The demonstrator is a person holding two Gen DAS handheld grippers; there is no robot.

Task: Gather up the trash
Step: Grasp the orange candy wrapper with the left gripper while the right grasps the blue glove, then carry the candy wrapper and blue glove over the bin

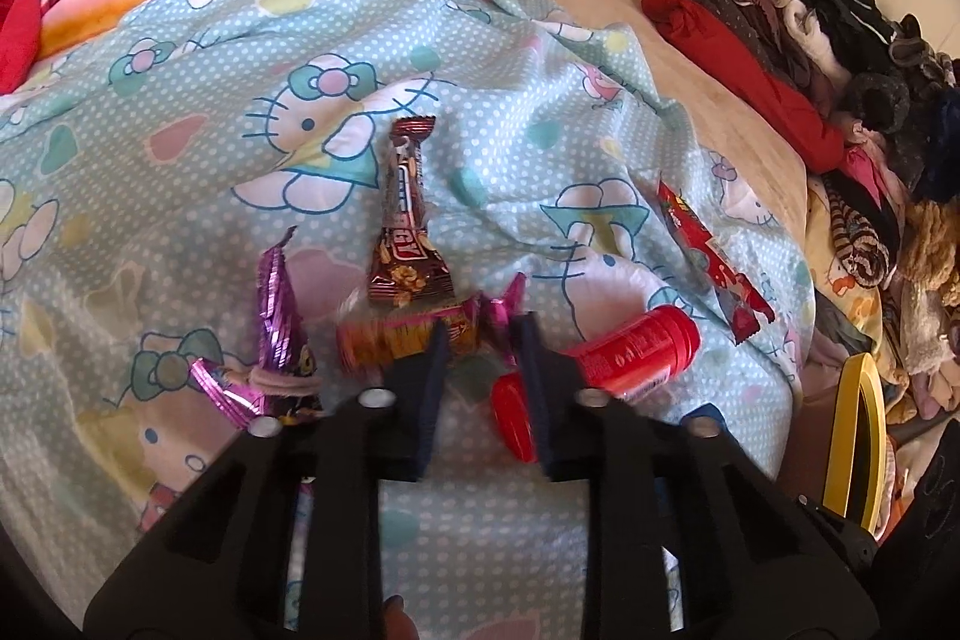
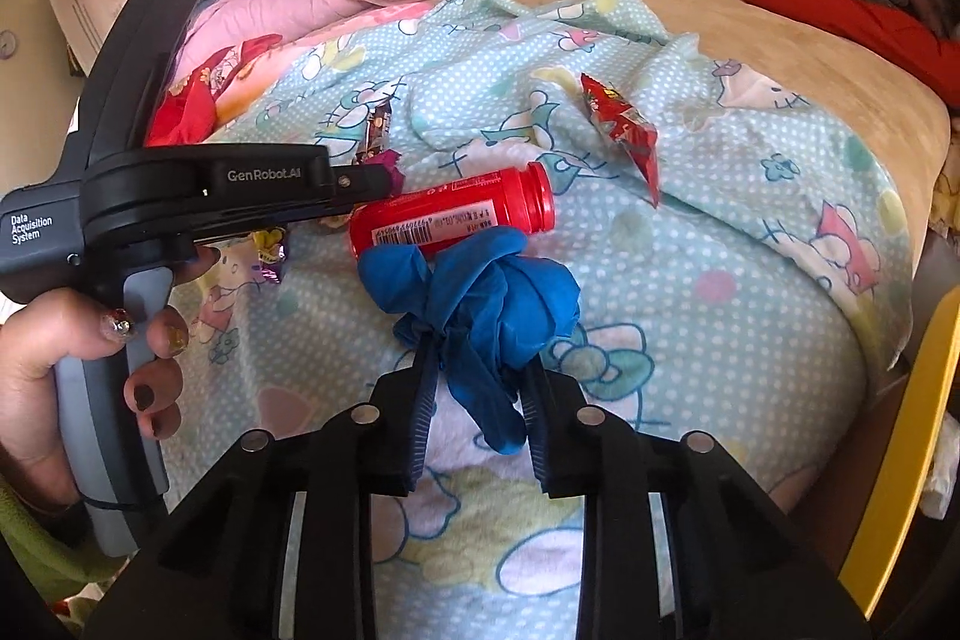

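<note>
The left gripper (image 1: pixel 480 334) is pinching an orange wrapper (image 1: pixel 408 337) on the bed (image 2: pixel 780 58); the right gripper (image 2: pixel 480 370) is clamping a blue glove (image 2: pixel 480 292), jaws narrowly parted.

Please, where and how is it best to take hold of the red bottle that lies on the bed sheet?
The red bottle lies on its side on the sheet, its open neck pointing right in the right wrist view. Probably best to grip the round body at its middle, coming from above with the fingers across its length. The blue glove bunched against its near side makes a low approach from there awkward.
</note>
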